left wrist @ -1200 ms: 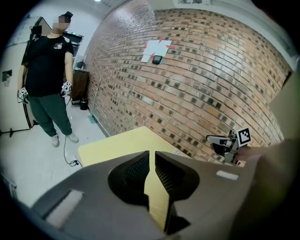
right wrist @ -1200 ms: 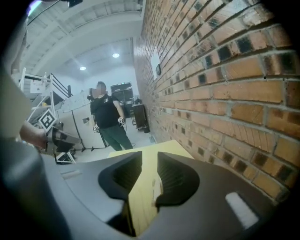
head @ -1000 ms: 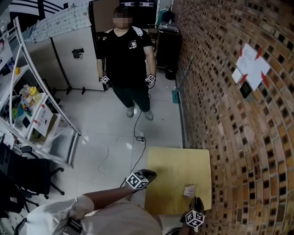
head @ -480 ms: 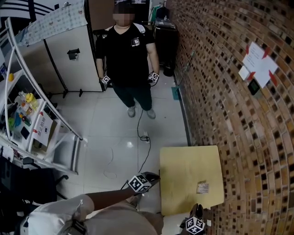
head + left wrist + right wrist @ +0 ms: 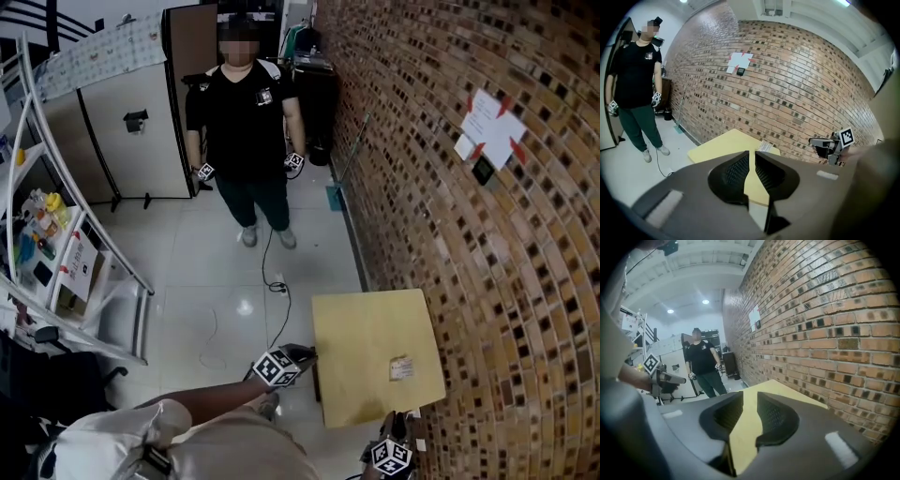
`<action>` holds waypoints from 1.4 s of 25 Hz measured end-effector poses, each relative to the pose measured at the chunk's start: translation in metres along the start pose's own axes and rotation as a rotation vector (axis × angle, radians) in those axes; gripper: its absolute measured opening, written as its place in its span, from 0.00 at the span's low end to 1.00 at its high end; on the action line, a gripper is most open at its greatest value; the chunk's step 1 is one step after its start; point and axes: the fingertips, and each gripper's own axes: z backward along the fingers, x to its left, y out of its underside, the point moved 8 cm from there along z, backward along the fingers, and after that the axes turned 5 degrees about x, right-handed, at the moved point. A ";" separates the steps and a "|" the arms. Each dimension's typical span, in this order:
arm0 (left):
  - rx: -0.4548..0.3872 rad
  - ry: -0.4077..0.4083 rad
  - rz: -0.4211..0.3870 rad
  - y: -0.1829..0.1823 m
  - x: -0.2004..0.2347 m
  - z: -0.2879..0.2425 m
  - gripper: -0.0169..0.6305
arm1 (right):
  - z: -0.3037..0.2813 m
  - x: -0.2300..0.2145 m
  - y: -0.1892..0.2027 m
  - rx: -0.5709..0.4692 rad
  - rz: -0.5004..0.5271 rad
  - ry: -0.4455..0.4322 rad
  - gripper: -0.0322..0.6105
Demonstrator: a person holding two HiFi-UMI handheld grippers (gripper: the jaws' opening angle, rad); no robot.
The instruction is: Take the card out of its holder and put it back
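The card in its holder (image 5: 401,367) lies flat on the small yellow table (image 5: 366,328), near the side along the brick wall; it shows as a pale slip (image 5: 765,146) in the left gripper view. My left gripper (image 5: 305,353) hangs off the table's near left edge, jaws a narrow slit apart with nothing between them (image 5: 752,157). My right gripper (image 5: 398,420) is at the table's near edge, short of the card, jaws apart and empty (image 5: 750,401). Each gripper shows in the other's view: right gripper (image 5: 825,145), left gripper (image 5: 670,378).
A person in black (image 5: 242,122) stands across the floor holding two grippers. A brick wall (image 5: 487,281) runs along the table's right, with papers taped to it (image 5: 489,127). A metal rack (image 5: 56,244) stands left, and a cable (image 5: 272,281) lies on the tiles.
The head view has swung, so the table sits differently in the picture. My right gripper has dropped back from beside the card to the table's near edge. The left gripper stays by the near left edge.
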 end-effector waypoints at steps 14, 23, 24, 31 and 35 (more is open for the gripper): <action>0.005 -0.005 -0.021 0.062 -0.120 0.054 0.12 | 0.123 -0.006 0.033 -0.085 -0.016 -0.034 0.19; 0.021 -0.024 -0.029 0.103 -0.155 0.088 0.12 | 0.168 0.004 0.049 -0.144 -0.025 -0.065 0.19; 0.019 -0.027 -0.032 0.104 -0.157 0.090 0.12 | 0.171 0.005 0.050 -0.150 -0.029 -0.068 0.19; -0.010 -0.056 -0.028 0.110 -0.166 0.110 0.12 | 0.181 0.013 0.065 -0.137 -0.034 -0.105 0.19; -0.010 -0.057 -0.015 0.116 -0.165 0.118 0.12 | 0.182 0.019 0.066 -0.125 -0.020 -0.109 0.19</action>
